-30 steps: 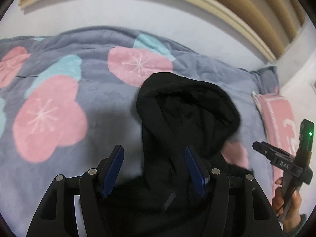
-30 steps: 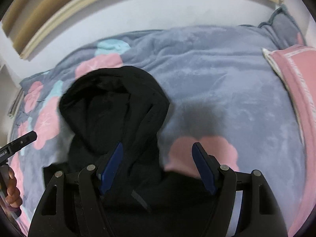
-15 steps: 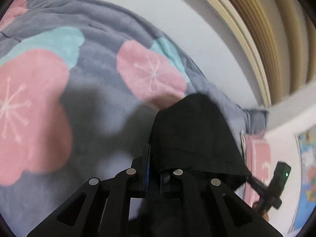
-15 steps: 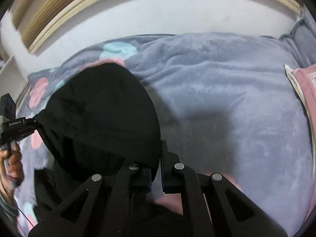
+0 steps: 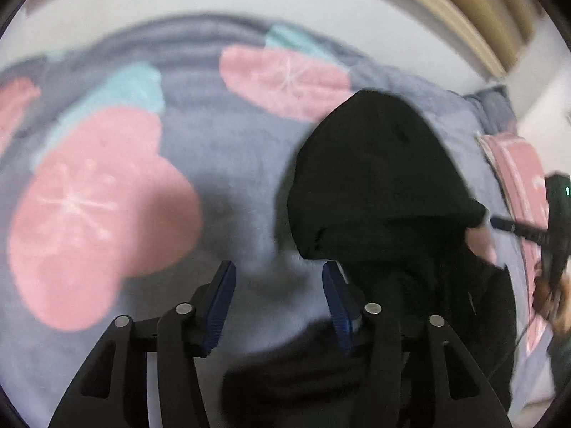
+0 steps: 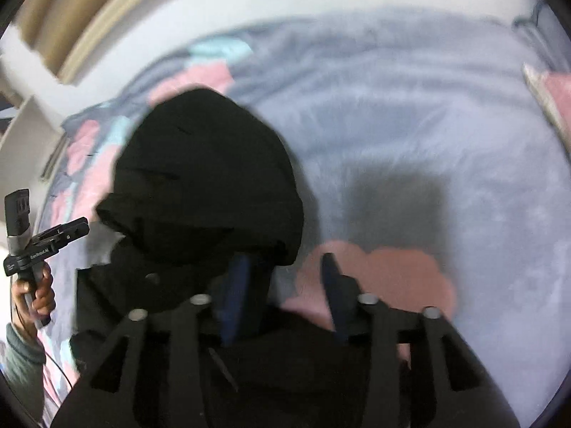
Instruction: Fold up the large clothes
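Now we see the left tool (image 5: 278,278) with its blue pads apart and opening, and only the grey blanket (image 5: 221,164) shows between them; the black hoodie (image 5: 374,185) lies just to the right of its right pad. The right tool (image 6: 282,271) is opening too. Its left pad stands over the dark cloth below the hood edge and its right pad over a pink flower of the blanket, but the blur does not let us tell if the cloth is between the pads; no pad presses on it.

The hoodie lies on the bed, on the flowered blanket. Its long axis runs away from both cameras, the rounded hood pointing toward the white wall (image 5: 249,3) and the body toward us. A pink pillow (image 5: 517,164) lies at the far right.
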Tool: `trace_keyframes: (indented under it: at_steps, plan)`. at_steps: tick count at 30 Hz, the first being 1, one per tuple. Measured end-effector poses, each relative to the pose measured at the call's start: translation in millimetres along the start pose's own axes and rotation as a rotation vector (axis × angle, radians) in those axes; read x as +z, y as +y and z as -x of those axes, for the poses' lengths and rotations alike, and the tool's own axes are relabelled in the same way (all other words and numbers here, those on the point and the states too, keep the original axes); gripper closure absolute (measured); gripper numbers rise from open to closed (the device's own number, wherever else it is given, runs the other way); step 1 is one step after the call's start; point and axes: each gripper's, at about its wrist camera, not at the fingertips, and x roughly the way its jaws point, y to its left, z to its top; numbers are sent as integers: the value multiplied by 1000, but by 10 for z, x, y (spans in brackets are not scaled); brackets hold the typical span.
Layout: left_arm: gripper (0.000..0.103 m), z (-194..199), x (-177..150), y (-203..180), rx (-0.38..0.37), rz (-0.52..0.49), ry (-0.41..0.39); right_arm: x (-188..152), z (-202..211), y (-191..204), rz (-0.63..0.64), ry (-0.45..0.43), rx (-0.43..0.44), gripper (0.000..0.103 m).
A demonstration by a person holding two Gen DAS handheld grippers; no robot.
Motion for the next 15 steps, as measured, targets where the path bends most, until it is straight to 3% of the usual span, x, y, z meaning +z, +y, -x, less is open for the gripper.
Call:
trace_keyframes:
  at_steps: [3,5,6,8,12,13,15]
  plan:
    - [49,345,175,-63,-105,9,-108,215,247,180,21,-85,37,53]
    - [45,357,409,-176,-184,34,-154,389,166,346,25,-96,57,47]
    - [45,248,513,-242,-214,39,-141,468,47,424,38,-87,59,45]
    - [45,-49,579,-348,-192,27,-101,525,-270,532,75,-48,-14,45]
    - [49,-965,382,-331,-126,44,101,201,-951,460,114,87,-92,49]
    - [48,-1124,287,-278,-121,53,123,126,-1061,399,118,98,-93,49]
    - [49,-1161,245,-192,-154,100,93,34,-1109,339,107,76,-76,49]
